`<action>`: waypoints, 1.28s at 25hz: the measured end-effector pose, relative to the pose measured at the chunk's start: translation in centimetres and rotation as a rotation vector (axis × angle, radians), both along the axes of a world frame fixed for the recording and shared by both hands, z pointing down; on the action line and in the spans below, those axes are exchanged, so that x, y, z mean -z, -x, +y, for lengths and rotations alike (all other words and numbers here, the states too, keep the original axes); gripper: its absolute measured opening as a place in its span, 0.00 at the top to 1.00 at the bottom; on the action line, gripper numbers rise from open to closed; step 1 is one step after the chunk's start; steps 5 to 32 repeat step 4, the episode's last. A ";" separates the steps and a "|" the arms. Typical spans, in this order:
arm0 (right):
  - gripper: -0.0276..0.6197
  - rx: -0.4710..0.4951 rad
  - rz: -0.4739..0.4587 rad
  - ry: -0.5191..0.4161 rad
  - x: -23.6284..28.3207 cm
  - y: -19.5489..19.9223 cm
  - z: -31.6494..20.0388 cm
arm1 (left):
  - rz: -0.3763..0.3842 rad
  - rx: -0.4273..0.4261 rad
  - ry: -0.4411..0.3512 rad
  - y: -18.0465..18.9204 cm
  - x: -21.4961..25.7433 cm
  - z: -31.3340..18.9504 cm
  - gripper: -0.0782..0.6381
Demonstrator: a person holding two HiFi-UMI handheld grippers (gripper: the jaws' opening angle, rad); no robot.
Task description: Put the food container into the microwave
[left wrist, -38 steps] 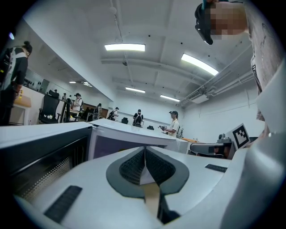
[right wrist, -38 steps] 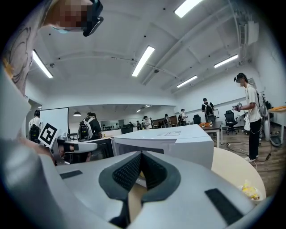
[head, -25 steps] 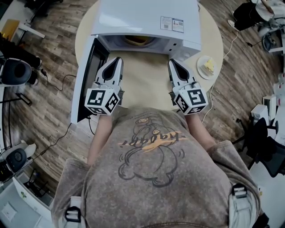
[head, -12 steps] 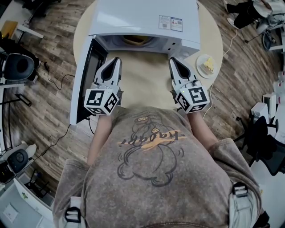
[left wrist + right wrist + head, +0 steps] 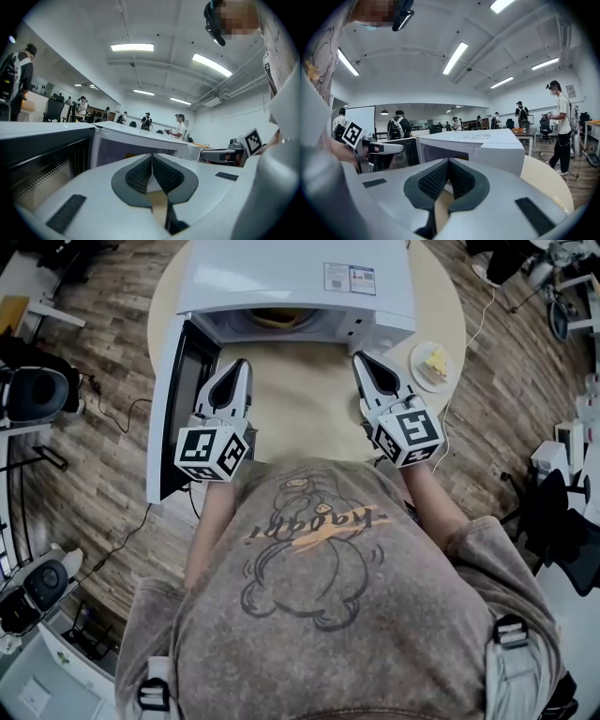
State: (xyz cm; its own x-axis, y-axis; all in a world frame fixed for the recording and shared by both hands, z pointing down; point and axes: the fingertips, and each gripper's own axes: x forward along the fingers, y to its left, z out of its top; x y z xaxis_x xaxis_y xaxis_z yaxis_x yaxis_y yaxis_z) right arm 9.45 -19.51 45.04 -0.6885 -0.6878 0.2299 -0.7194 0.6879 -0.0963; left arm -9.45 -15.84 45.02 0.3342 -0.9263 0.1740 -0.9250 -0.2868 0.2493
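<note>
Yellowish food container (image 5: 278, 319) prob. already inside microwave (image 5: 281, 277), at table's (image 5: 300, 399) far edge. Left gripper (image 5: 238, 366) & right gripper (image 5: 360, 359): jaws together, holding nothing. Risk: door (image 5: 176, 404) stands wide open; shut tips could slip off it or jolt microwave.

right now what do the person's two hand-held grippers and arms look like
Both the left hand-held gripper and the right hand-held gripper have smooth light grey shells tapering to a point, with dark textured pads inside. Each carries a white cube printed with black square markers. No cables show on them. The person wears a grey-brown short-sleeved t-shirt with a cartoon print.
</note>
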 end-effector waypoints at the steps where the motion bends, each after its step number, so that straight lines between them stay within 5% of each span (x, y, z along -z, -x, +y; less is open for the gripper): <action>1: 0.96 0.004 0.001 0.002 0.0 0.0 0.0 | 0.004 0.001 0.002 0.0 -0.1 0.0 0.84; 32: 0.96 0.015 0.005 0.005 -0.2 0.1 0.0 | 0.013 0.005 0.005 0.0 -0.3 0.0 0.84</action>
